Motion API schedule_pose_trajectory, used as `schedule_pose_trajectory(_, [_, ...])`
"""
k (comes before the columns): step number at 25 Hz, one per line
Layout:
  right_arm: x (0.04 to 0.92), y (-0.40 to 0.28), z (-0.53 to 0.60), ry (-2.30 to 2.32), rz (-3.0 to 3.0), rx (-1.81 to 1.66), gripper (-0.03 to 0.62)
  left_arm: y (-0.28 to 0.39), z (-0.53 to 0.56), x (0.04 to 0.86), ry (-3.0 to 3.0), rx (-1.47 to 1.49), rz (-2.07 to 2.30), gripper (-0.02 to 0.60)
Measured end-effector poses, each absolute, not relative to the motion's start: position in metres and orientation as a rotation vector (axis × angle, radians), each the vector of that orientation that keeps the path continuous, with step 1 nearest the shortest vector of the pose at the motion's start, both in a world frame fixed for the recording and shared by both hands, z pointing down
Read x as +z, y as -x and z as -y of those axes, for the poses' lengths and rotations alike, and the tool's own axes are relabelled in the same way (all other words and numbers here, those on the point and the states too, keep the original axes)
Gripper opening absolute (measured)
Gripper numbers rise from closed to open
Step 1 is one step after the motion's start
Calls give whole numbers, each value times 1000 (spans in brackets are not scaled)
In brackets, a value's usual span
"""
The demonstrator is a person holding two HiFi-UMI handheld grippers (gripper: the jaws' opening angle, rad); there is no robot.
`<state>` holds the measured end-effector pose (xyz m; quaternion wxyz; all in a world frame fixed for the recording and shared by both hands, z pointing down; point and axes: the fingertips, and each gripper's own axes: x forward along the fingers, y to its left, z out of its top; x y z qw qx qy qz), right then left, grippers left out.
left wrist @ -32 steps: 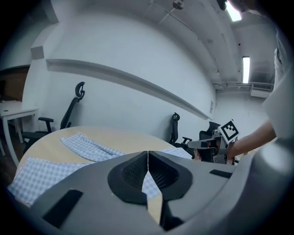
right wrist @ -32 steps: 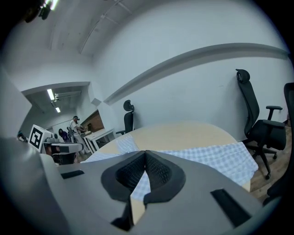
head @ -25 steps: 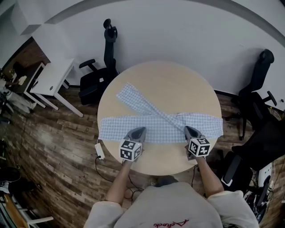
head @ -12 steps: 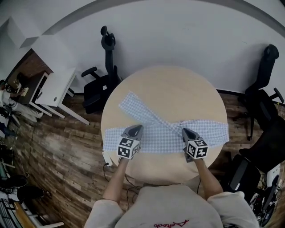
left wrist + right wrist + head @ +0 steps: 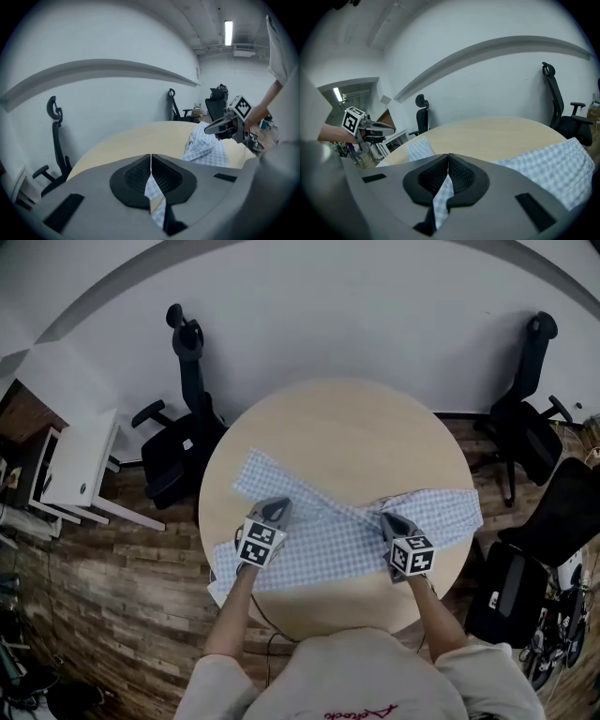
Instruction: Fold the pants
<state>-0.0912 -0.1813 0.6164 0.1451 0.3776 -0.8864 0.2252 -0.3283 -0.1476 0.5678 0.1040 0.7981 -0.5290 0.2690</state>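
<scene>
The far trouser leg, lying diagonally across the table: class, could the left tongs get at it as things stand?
Probably not yet: the left tongs are shut on the pants, so they must let go first. Otherwise the far leg lies uncovered on the table just beyond them.

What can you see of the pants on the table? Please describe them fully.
The pants are thin cloth in a light blue and white check. They lie spread on the round wooden table, with two parts crossing near the middle. One end reaches the table's right edge, another its near left edge. The left gripper and right gripper are each shut on a fold of it.
</scene>
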Motion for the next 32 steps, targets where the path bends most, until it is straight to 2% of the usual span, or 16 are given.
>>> schedule_pose_trajectory(5, [624,110,187,-1171,2466,611,29,359,189,600,-2461,984,1377,35])
schedule_pose_trajectory(13, [654,110,164,-1123,2265,485,31,363,222,654,-2633,1432,977,35])
schedule_pose_trajectory(20, [662,95,169,-1155,2200,486,31,441,273,670,-2570,1716,885,35])
schedule_pose_trajectory(25, [668,114,178,-1141,2177,488,31,483,305,677,-2513,1777,873,35])
schedule_pose_trajectory(32, [689,146,178,-874,2103,330,42,498,314,705,-2523,1947,722,37])
